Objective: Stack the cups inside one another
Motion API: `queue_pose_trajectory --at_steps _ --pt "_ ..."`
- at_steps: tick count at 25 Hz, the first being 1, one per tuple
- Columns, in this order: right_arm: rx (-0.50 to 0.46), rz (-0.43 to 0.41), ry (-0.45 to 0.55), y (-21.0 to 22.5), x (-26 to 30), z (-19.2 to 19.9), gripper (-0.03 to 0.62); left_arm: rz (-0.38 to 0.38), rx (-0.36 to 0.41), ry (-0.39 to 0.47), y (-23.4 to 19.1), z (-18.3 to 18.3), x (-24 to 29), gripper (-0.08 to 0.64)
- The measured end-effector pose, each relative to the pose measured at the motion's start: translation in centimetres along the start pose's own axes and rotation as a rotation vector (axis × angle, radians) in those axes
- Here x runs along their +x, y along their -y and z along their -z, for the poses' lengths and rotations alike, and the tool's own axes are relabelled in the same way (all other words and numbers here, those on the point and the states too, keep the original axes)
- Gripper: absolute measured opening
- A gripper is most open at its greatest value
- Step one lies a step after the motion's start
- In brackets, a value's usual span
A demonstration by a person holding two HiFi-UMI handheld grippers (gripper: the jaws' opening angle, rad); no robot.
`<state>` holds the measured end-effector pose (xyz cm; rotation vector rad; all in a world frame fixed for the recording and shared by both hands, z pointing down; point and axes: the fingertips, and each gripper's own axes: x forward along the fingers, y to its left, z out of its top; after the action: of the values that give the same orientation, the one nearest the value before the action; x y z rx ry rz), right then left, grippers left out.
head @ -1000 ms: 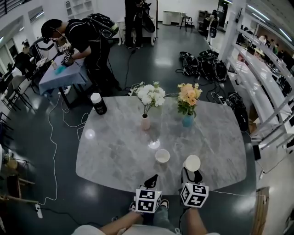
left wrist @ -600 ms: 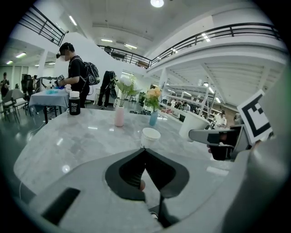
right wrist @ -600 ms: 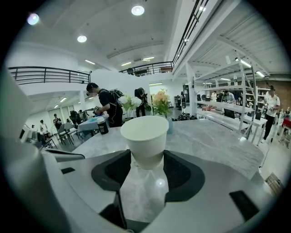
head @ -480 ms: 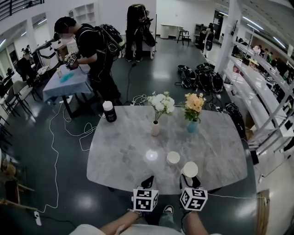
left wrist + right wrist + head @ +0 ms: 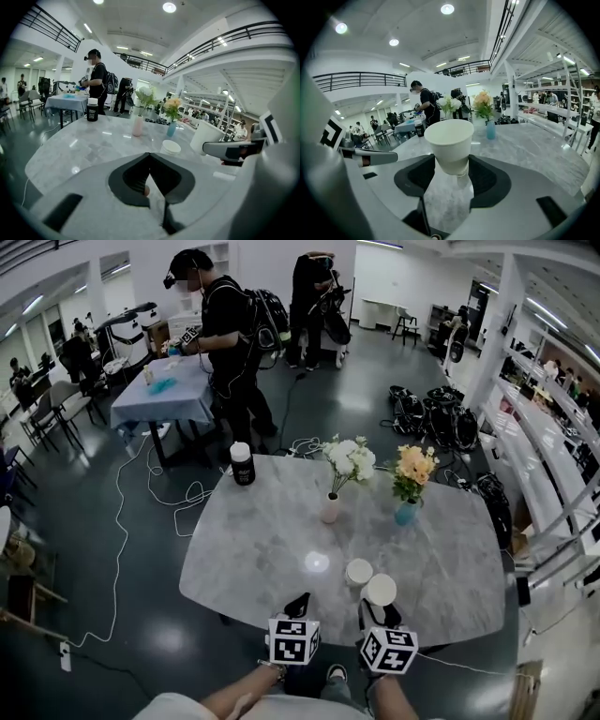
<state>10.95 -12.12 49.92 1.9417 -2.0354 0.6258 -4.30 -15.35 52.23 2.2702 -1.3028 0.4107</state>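
Cups, two white paper ones, are the whole business. The held cup (image 5: 450,140) stands upright in the middle of the right gripper view. The jaws of the right gripper (image 5: 452,174) are clamped on its lower wall from both sides. Its base seems just clear of the table (image 5: 525,145), though I can't be sure. The free cup (image 5: 358,571) stands mouth up on the grey stone-look top in the lower middle of the head view. It is just beside the held cup, to its upper left, and I can't tell whether their rims touch.

The step in hand looks like carrying the held cup over the free one and setting it inside. To do that well, lift until the base clears the free cup's rim and keep the cup upright. Centre the base over the mouth and lower it straight down. A skewed entry would likely tip or shove so light a cup. Loosen the grip only once it is seated.

The left gripper (image 5: 150,157) has its jaws closed tip to tip with nothing between them. It hangs over the near table edge, left of the cups in the head view, and could steady the free cup if it slides. Both grippers point side by side toward the table's middle, and the forearms (image 5: 246,695) come in from the bottom edge. Farther back, a pink vase (image 5: 330,509) and a blue vase (image 5: 405,513) of flowers stand well apart from the cups.
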Motion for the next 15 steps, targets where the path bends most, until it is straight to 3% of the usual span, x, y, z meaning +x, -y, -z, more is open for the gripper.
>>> queue_pose_trajectory --at_steps 5,15 --pt "-0.061 -0.097 -0.006 1.6 1.5 -1.4 0.225 -0.079 -0.07 0.022 1.6 -0.2 1.8 -0.005" --pt "-0.091 -0.229 -0.031 4.2 3.8 -2.2 0.225 -0.199 -0.103 0.025 4.0 0.4 3.6 -0.005"
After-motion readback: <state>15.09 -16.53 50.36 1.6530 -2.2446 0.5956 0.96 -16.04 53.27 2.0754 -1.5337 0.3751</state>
